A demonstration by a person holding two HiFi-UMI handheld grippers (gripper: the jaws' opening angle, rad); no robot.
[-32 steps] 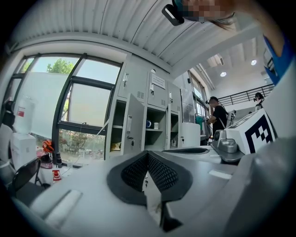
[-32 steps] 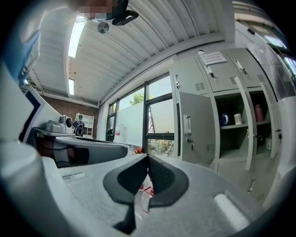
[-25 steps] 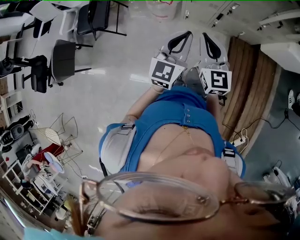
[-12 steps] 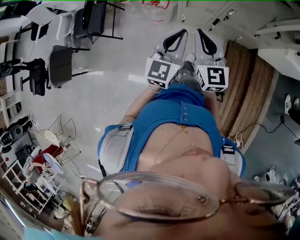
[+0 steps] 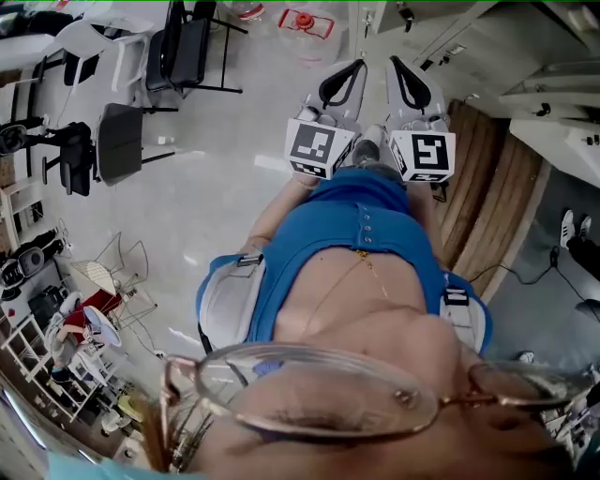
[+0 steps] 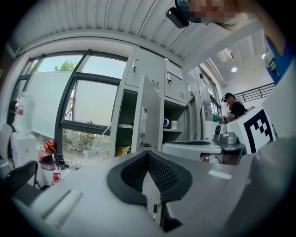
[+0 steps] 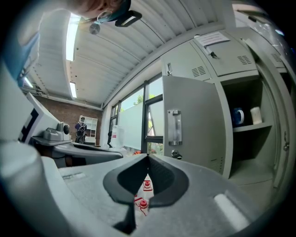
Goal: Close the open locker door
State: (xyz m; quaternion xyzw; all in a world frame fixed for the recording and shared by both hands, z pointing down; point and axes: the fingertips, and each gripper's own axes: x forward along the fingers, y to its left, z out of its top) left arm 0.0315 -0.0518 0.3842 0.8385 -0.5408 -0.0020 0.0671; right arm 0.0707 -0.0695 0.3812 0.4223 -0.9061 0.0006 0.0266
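Note:
The grey locker door stands open ahead, with a metal handle on its face. To its right, the open locker holds a blue mug and a white cup on a shelf. The same door shows edge-on in the left gripper view. My left gripper and right gripper are both shut with nothing between the pads. Both are held side by side in front of the person's body, left gripper and right gripper, some way short of the door.
Black chairs stand at the left on the pale floor. A bottle with a red cap is near the lockers. A wooden strip runs along the right. Another person stands far off by a counter.
Both grippers have drifted slightly up and left in the head view. More of the lockers and the red-capped bottle have come into sight. The jaws stay shut.

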